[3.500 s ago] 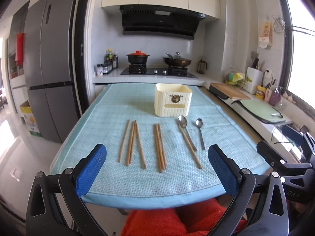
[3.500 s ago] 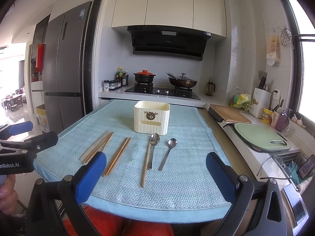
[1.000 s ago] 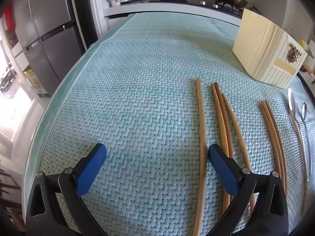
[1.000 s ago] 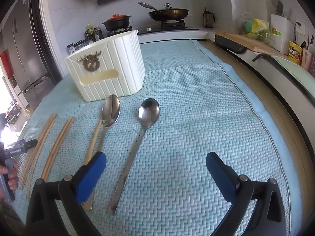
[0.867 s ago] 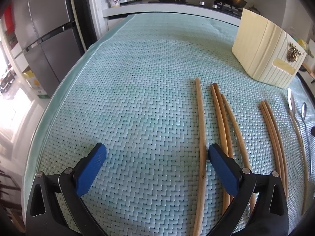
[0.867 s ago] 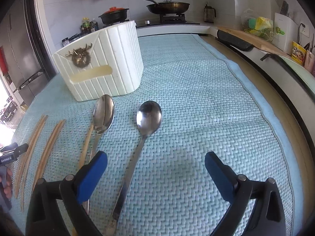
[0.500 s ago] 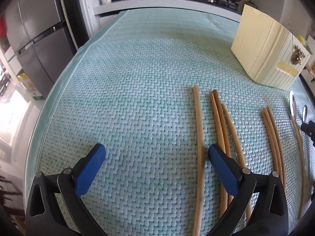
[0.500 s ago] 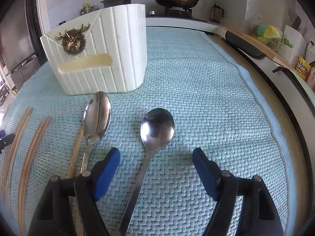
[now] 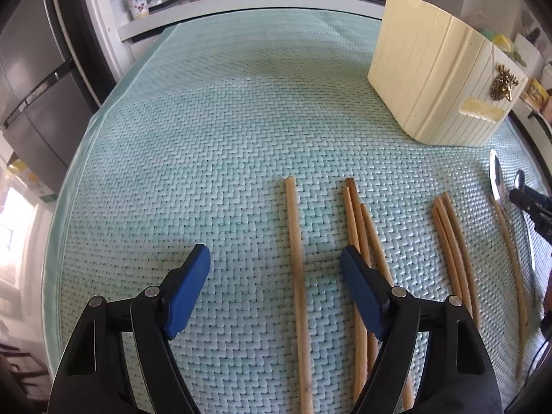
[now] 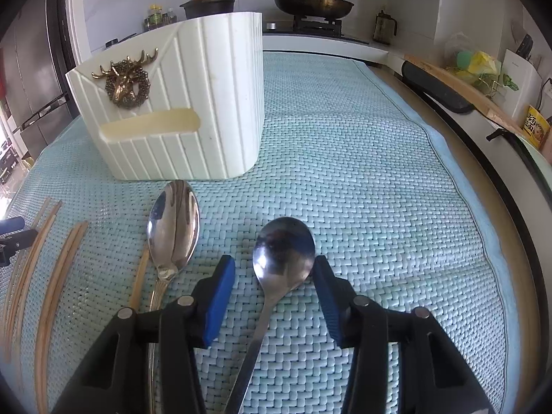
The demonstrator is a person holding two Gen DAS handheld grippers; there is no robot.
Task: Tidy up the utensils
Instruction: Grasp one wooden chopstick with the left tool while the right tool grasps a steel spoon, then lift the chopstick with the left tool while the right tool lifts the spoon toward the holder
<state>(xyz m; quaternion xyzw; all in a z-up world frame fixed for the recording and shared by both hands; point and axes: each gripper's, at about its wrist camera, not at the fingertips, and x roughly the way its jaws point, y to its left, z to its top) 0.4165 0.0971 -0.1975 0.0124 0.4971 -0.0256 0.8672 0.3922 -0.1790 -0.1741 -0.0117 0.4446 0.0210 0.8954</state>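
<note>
The left gripper is closing around a single chopstick, pads not yet touching; three more chopsticks lie under its right finger. The right gripper, wide a second ago, is narrowing on the plain spoon, its right pad at the bowl's edge. A second spoon lies beside. Beyond stands the cream holder on the teal mat.

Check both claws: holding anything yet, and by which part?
Nothing held yet. Right claw is closing around the spoon at its bowl and neck; left claw is closing around a single chopstick.
</note>
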